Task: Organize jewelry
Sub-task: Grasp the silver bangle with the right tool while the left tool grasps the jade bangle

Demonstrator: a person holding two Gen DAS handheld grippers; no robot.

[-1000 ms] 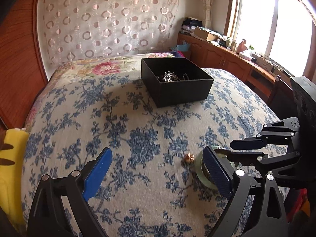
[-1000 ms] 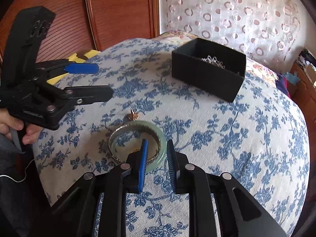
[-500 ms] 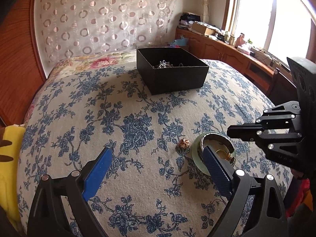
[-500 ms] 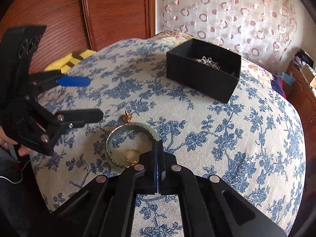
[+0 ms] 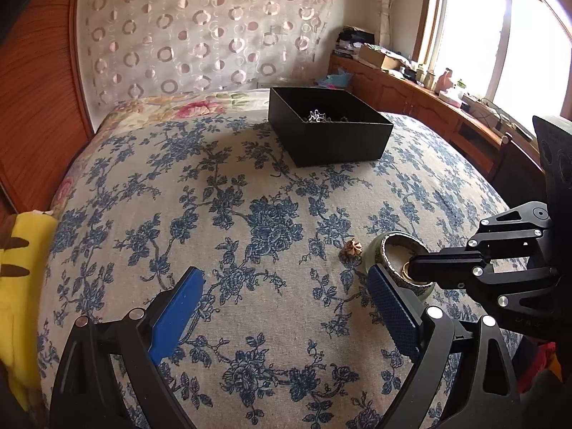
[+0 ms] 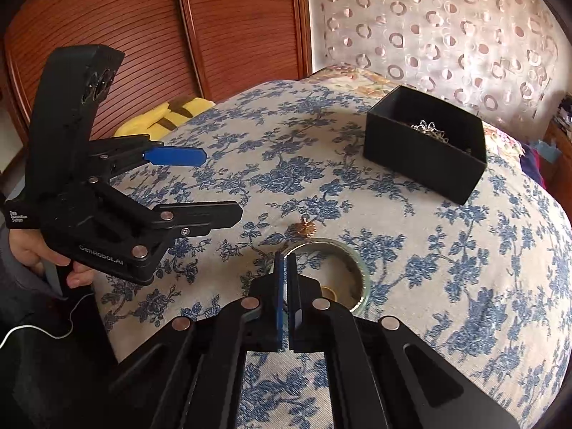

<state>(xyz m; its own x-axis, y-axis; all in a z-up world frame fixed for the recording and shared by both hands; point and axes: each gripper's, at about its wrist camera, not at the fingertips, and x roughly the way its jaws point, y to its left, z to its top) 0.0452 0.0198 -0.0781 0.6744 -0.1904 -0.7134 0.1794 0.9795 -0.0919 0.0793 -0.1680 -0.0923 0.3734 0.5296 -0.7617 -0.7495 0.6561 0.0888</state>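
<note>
A pale green jade bangle [image 6: 359, 264] lies on the floral bedspread, and it also shows in the left wrist view [image 5: 375, 252]. A gold ring [image 6: 329, 292] lies inside it. A small gold flower piece [image 6: 304, 229] sits just beyond the bangle, also seen from the left [image 5: 352, 248]. My right gripper [image 6: 285, 261] is shut on the bangle's near-left rim. My left gripper [image 5: 286, 296] is open and empty above the bedspread, left of the bangle. A black open box [image 5: 329, 130] with silver jewelry stands farther back, also in the right wrist view [image 6: 425, 146].
A yellow plush toy [image 5: 19, 275] lies at the bed's left edge. A wooden wardrobe [image 6: 178, 28] stands behind the bed. A wooden sideboard [image 5: 422, 96] with clutter runs under the window on the right.
My right gripper closed from slightly open and now pinches the bangle's rim. The left gripper stayed open and shifted slightly back.
</note>
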